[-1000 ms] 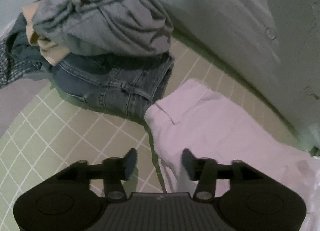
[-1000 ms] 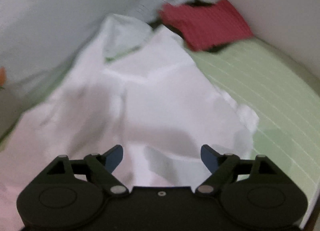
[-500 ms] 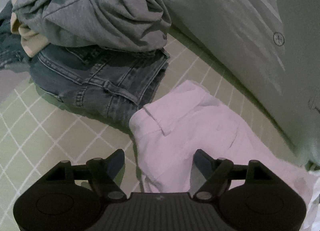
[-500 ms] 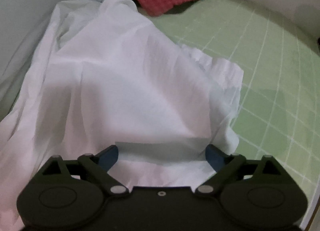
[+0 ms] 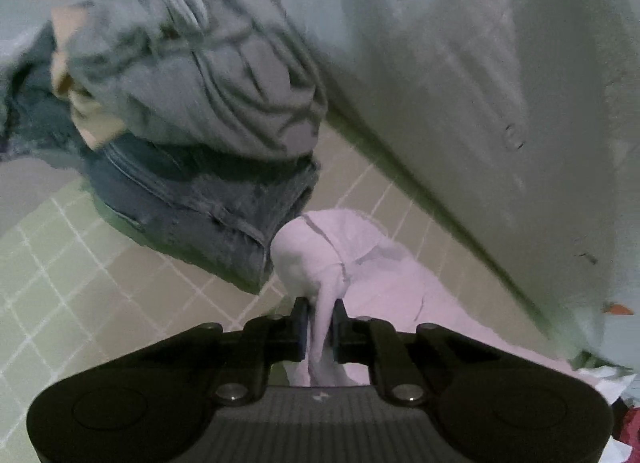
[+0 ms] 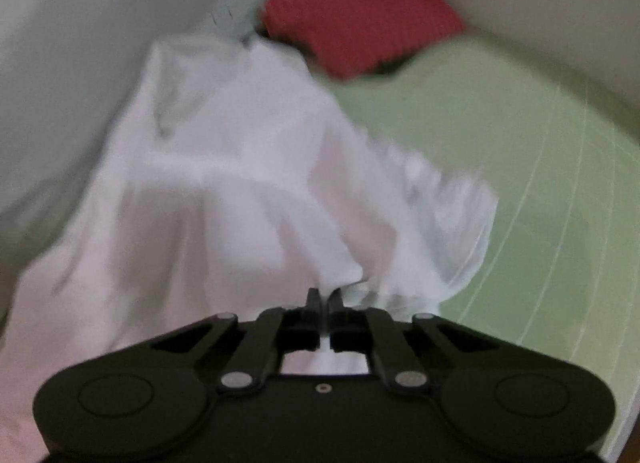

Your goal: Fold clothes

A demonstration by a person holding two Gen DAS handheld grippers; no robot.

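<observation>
I have left gripper (image 5: 320, 327) closing, fingers pinching white shirt (image 5: 360, 263); right gripper (image 6: 325, 305) pinching its hem, lower centre. Grasp step done. Next: lift, spread shirt flat.

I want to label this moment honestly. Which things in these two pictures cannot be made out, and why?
- Left wrist view: most of the white garment, cut off by the left gripper body; its type is unclear.
- Left wrist view: the jeans, largely buried under the grey garment.
- Right wrist view: motion blur smears the white garment's far edge and the red cloth.
- Right wrist view: fabric between the right gripper pads is barely visible.
</observation>
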